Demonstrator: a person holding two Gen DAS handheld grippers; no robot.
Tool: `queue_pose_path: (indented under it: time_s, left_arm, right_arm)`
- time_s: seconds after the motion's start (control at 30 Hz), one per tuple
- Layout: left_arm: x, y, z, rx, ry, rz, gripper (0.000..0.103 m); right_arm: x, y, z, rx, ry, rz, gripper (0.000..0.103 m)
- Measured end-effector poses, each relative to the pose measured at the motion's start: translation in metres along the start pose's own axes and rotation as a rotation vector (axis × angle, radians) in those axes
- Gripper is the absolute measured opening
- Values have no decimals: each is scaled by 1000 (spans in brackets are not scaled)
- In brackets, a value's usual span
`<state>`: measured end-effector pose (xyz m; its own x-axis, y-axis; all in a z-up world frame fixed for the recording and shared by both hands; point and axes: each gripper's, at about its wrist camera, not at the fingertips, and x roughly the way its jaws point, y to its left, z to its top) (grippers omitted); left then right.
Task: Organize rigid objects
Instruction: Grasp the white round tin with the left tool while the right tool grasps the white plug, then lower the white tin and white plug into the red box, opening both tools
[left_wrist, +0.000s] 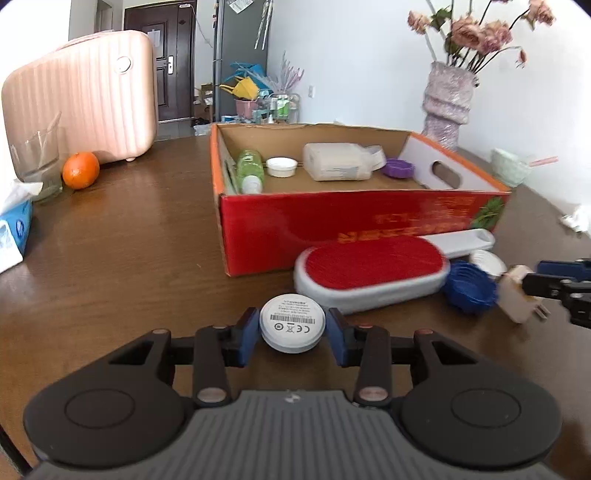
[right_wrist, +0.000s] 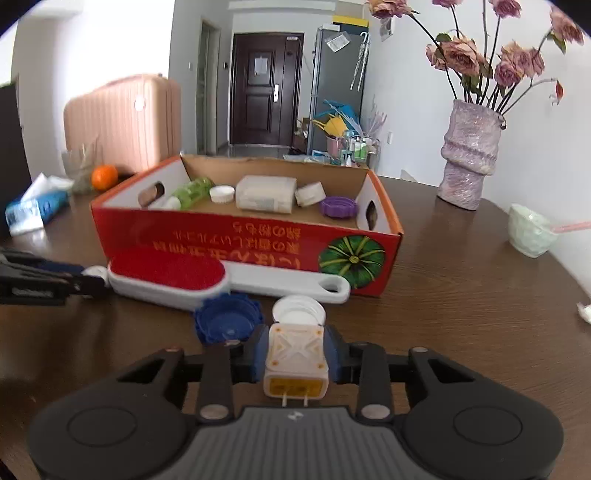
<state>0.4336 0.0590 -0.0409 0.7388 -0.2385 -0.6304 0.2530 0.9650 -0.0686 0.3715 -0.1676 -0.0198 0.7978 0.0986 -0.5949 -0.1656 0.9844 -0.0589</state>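
My left gripper (left_wrist: 293, 332) is shut on a white round puck (left_wrist: 292, 323), label side up, low over the brown table. My right gripper (right_wrist: 296, 354) is shut on a cream plug adapter (right_wrist: 295, 358), prongs pointing back at the camera. Ahead stands the red cardboard box (left_wrist: 332, 225) holding a green bottle (left_wrist: 250, 168), a white tub (left_wrist: 338, 161), a white lid (left_wrist: 281, 167) and a purple lid (left_wrist: 397, 168). Against its front wall lie a red-faced lint brush (left_wrist: 373, 271), a blue cap (right_wrist: 227, 323) and a white cap (right_wrist: 299, 310).
At the left are an orange (left_wrist: 80, 170), a glass (left_wrist: 37, 162), a pink suitcase (left_wrist: 85, 99) and a tissue pack (left_wrist: 14, 229). A vase of dried roses (right_wrist: 469, 158) and a pale green bowl (right_wrist: 530, 230) stand at the right.
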Motion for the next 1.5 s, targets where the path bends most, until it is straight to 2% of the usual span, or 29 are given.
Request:
queue_pose_path:
  time_s: [0.1,0.2,0.27,0.3,0.33,0.37,0.4,0.43,0.57,0.7,0.9,1.13,1.33,1.43,1.5]
  left_arm:
    - [-15,-9,-12,-18,-6,-29,40]
    - [-32,-22,-23,10,-29,-38,40]
    - [-42,-28,-30,13,-40,-41,40]
    - [-46,-29,-32,7,-38,-46,40]
    - [-50,-29,-35,-1,-35,-49,40]
    - [-54,-29,-37,-8,-36,-47,40]
    - [-57,-29,-40,-19,-37,-38,40]
    - [-61,-28,-42,-35,-34,-27,40]
    - [-76,-26,-48,-70,-41,-10,40]
    - [-100,-32,-49,-54,-78,-4,40]
    - [-144,-47,-52,-31,-143,10,40]
    - [-177,-54,-60,-82,-202,22,40]
    - [-170,-56,-45,-66,-214,-4,40]
    - [-153,-48,-13,-47,-225,-72,40]
    - [-134,-42,17,-28,-233,-74,40]
  right_arm:
    - [2,3,-1,-11,0,-7,31]
    - [6,3,2,-9,-4,-8,35]
    - [11,-1,1,3,-4,-20,65]
    - [13,-3,0,9,-8,-25,69]
    - [15,-6,-1,21,-2,-20,66]
    - [17,-9,-2,38,5,-3,51]
    - [21,-13,-3,61,21,30,41]
    - [23,-15,-4,86,32,47,38]
    - [14,-16,-9,122,27,56,38]
    - [-25,-10,-19,98,-34,45,38]
    - [-90,-8,-44,123,-120,87,38]
    - [-142,-7,-54,93,-182,114,38]
    - [-137,-16,-45,95,-198,99,38]
    - [-117,-22,-27,74,-202,88,38]
    - [-96,-29,-2,58,-214,89,38]
